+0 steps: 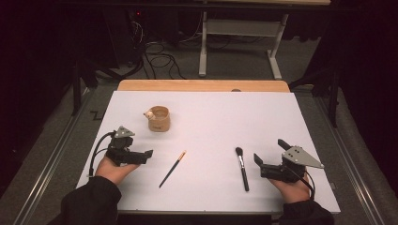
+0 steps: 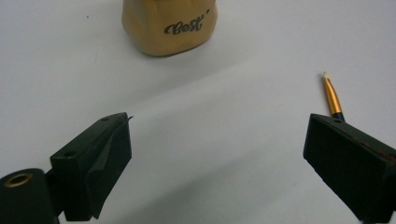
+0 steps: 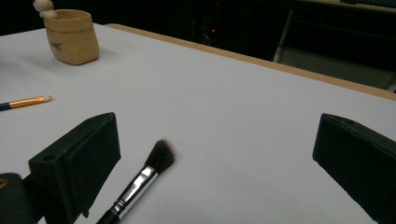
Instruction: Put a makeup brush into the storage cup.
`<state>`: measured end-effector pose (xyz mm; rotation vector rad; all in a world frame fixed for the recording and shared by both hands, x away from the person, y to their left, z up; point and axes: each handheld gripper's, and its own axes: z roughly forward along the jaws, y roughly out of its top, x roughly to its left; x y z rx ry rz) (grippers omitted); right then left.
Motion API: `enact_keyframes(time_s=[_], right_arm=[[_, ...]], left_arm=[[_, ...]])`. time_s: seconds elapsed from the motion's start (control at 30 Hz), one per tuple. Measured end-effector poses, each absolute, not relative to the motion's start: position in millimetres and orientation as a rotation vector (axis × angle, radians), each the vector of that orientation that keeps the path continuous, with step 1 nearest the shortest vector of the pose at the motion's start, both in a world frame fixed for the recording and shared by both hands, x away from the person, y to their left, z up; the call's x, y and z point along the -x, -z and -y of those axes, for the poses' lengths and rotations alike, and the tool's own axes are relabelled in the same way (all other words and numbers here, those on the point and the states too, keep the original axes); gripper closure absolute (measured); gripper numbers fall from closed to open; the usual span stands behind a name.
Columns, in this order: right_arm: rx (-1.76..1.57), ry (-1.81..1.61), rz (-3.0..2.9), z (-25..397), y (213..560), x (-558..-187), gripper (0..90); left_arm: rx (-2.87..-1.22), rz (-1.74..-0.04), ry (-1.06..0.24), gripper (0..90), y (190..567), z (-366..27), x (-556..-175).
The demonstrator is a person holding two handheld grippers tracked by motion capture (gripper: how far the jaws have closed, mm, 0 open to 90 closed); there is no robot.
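High view: right gripper [image 1: 266, 158], jaws spread and empty, sits just right of powder brush [image 1: 242, 167]; handle runs toward person. Left gripper [image 1: 149, 154] likewise spread, near slim brush [image 1: 172, 169].

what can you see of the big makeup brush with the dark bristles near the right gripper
The makeup brush lies flat on the white table, bristles pointing away from the person. It has a rounded tuft of dark bristles, a shiny silver ferrule and a black handle. It rests just left of the right gripper, whose jaws are open. Nothing but the table touches it.
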<state>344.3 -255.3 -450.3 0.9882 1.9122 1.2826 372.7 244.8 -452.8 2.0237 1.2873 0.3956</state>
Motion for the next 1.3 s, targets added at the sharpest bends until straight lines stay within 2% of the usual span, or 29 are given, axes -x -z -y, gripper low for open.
enact_keyframes(time_s=[0.47,1.0,1.3], right_arm=[[-1.001,-1.276,-1.913,256.2,451.6,-345.3,1.2],[-1.002,-1.273,-1.907,257.0,451.8,-345.6,1.2],[-0.994,-1.275,-1.913,256.6,452.3,-343.3,1.2]], left_arm=[[-2.127,-1.351,-0.327,8.1,451.1,-249.4,-380.1],[-2.257,-1.322,-0.278,7.7,446.9,-235.7,-381.0],[-2.292,-1.396,-0.195,10.6,442.9,-238.3,-388.3]])
